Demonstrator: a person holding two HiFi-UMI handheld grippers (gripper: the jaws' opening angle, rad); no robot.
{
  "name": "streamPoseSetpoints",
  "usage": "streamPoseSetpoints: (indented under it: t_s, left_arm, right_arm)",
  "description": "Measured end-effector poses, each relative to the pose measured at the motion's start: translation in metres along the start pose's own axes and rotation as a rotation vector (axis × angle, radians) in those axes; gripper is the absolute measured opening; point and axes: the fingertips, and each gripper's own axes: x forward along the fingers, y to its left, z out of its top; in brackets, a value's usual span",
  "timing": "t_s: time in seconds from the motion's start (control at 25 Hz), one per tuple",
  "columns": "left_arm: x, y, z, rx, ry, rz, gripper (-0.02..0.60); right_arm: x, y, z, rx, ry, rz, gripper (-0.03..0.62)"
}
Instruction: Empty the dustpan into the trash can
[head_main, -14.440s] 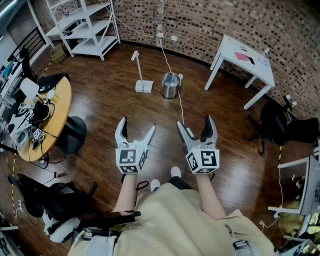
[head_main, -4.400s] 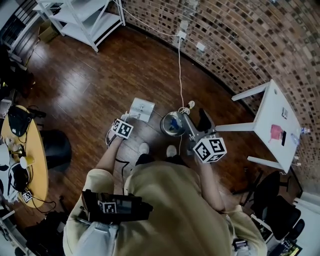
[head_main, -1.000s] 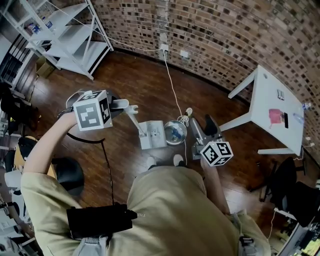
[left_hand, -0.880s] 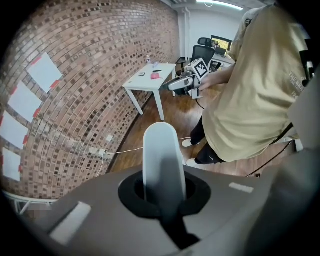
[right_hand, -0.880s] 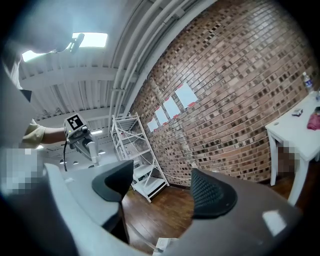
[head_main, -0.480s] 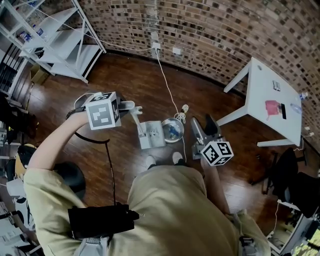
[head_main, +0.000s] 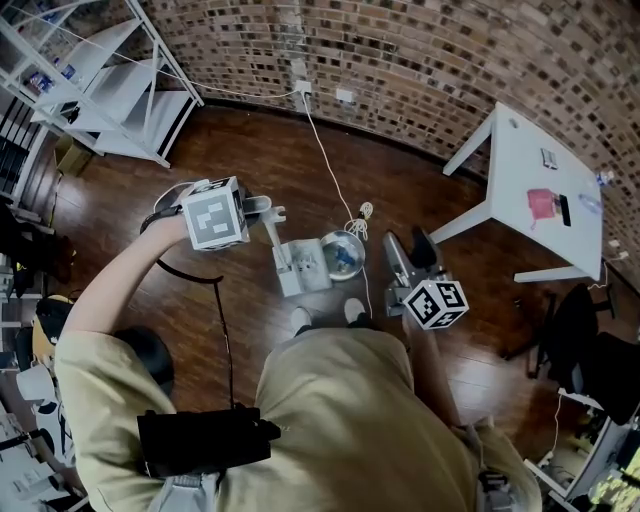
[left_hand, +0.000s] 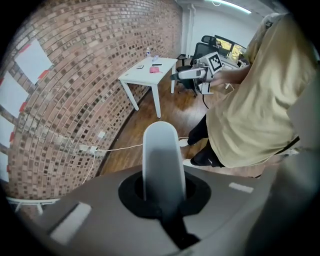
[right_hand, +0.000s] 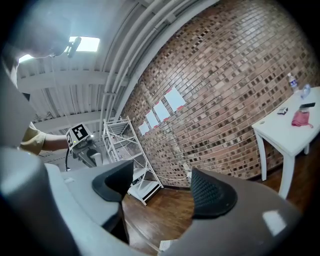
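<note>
The person's beige shirt (head_main: 350, 420) fills the lower half of the head view and hides the legs down to the shoes (head_main: 300, 320). The left gripper (head_main: 262, 210) has its jaws clamped together on the dustpan handle (left_hand: 160, 160). Its own view shows only the rounded white end of that handle, standing out of a dark gap in the grey jaw body; the pan is out of sight there. In the head view the handle slants down to the dustpan (head_main: 302, 268), whose white pan lies just left of the trash can (head_main: 343, 256). Whether the pan touches the rim or rests on the floor cannot be told. Something bluish lies inside the can, too small to identify. The right gripper (head_main: 405, 242) hovers just right of the can. Its jaws are apart, with nothing between the textured black pads (right_hand: 212, 192) but floor and wall beyond.

A white cable (head_main: 362, 212) runs from the wall across the floor and coils near the can. A white shelf (head_main: 120, 90) stands at upper left. At right is a white table (head_main: 520, 160) with a pink item (head_main: 541, 203) on it. A black chair (head_main: 590, 365) is cut off by the frame's edge. The can is round, shiny metal; the floor (head_main: 230, 130) is dark, glossy wood planks; the wall (head_main: 420, 50) is brick.
</note>
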Motion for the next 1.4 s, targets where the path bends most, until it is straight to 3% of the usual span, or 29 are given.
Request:
streamPoseSetpoints:
  t_s: [0.16, 0.4, 0.56, 0.68, 1.4]
  left_arm:
    - [0.009, -0.008, 0.02, -0.03, 0.018, -0.091, 0.0]
    - [0.025, 0.009, 0.055, -0.05, 0.084, -0.129, 0.0]
    - [0.036, 0.028, 0.094, -0.026, 0.086, -0.117, 0.0]
    - [0.043, 0.035, 0.116, -0.031, 0.126, -0.145, 0.0]
    - [0.109, 0.089, 0.256, 0.009, 0.277, -0.124, 0.0]
  right_arm:
    - [-0.001, -0.002, 0.002, 0.007, -0.007, -0.003, 0.347]
    - [-0.008, -0.009, 0.002, 0.018, -0.019, -0.018, 0.347]
    - [-0.018, -0.021, 0.007, 0.026, -0.037, -0.041, 0.347]
    - [-0.029, -0.033, 0.011, 0.033, -0.053, -0.063, 0.347]
    - [-0.097, -0.115, 0.048, 0.046, -0.115, -0.166, 0.347]
